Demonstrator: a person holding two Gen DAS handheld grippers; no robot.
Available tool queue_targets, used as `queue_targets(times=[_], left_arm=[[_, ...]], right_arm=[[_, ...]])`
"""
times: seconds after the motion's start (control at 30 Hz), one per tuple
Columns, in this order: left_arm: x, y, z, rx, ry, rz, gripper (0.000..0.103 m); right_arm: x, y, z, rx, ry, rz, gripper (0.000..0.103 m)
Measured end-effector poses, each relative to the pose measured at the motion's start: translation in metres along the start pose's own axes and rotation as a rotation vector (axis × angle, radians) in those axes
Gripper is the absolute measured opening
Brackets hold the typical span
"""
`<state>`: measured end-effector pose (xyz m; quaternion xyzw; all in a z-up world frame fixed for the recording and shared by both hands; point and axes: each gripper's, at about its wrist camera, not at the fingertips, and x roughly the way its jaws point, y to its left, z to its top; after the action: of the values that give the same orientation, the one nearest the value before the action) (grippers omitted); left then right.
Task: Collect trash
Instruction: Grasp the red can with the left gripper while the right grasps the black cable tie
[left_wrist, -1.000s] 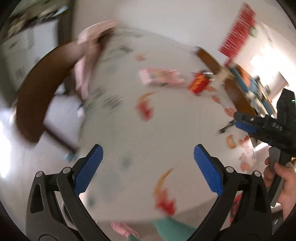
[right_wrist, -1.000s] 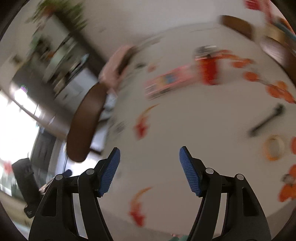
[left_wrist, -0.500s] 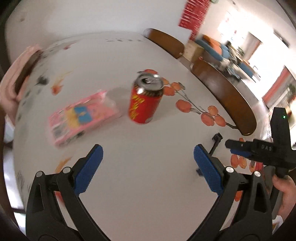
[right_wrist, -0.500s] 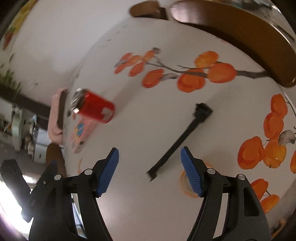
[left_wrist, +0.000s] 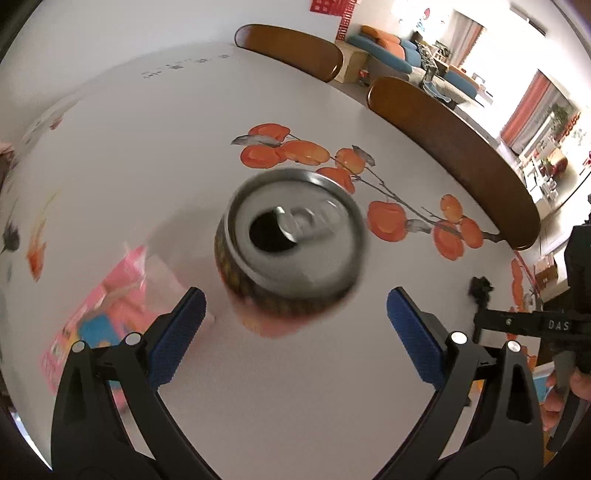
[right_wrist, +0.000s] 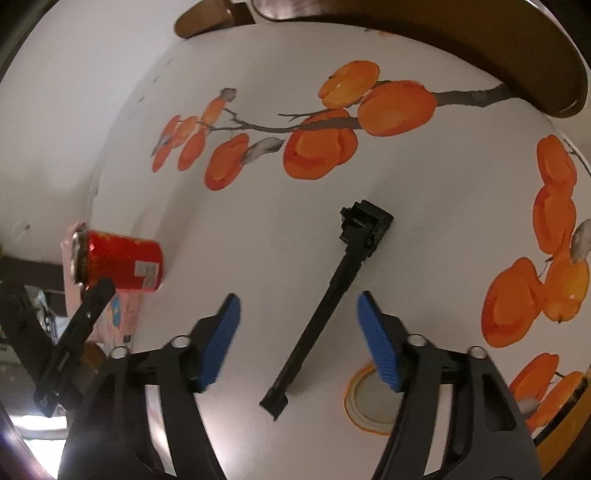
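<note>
An opened red drink can stands upright on the white table; in the left wrist view I look down on its silver top. My left gripper is open, its blue pads either side of the can and just short of it. The can also shows in the right wrist view at far left. A black cable tie lies on the table between the open fingers of my right gripper. A pink snack wrapper lies flat left of the can.
The table has printed orange fruit branches. An orange-rimmed tape ring lies under my right gripper's right finger. Brown chair backs line the far edge. The left gripper's body shows in the right view.
My left gripper has moved in close over the can, which now fills the view's middle. My right gripper has come down closer to the black cable tie.
</note>
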<state>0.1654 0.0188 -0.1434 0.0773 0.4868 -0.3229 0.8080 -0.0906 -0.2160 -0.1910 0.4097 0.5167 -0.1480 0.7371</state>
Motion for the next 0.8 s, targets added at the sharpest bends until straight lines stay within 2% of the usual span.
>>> queue_targets(times=[0.17, 0.2, 0.23, 0.27, 0.33, 0.4, 0.57, 0.8], left_arm=[[0.021, 0.008, 0.01, 0.021, -0.006, -0.016, 0.096], [0.024, 0.01, 0.011, 0.028, -0.018, -0.023, 0.096], [0.025, 0.01, 0.011, 0.033, -0.026, -0.028, 0.091], [0.026, 0.011, 0.011, 0.038, -0.036, -0.044, 0.08], [0.029, 0.012, 0.011, 0.043, -0.032, -0.052, 0.069], [0.026, 0.013, 0.01, 0.043, -0.054, -0.055, 0.069], [0.01, 0.02, 0.007, -0.006, -0.093, -0.082, 0.068], [-0.045, 0.026, 0.001, -0.079, -0.144, -0.062, 0.068]], right_arm=[[0.009, 0.005, 0.003, 0.012, -0.018, -0.066, 0.047], [0.009, 0.007, 0.004, 0.002, -0.033, -0.083, 0.04], [0.009, 0.009, 0.004, -0.009, -0.035, -0.084, 0.022], [0.012, 0.012, 0.004, -0.021, -0.029, -0.083, 0.018], [0.014, 0.016, 0.005, -0.043, -0.03, -0.079, 0.015], [0.017, 0.02, 0.005, -0.055, -0.02, -0.057, 0.011], [0.009, 0.037, 0.008, -0.116, -0.035, -0.015, 0.011], [-0.02, 0.067, 0.013, -0.195, -0.071, 0.089, 0.011]])
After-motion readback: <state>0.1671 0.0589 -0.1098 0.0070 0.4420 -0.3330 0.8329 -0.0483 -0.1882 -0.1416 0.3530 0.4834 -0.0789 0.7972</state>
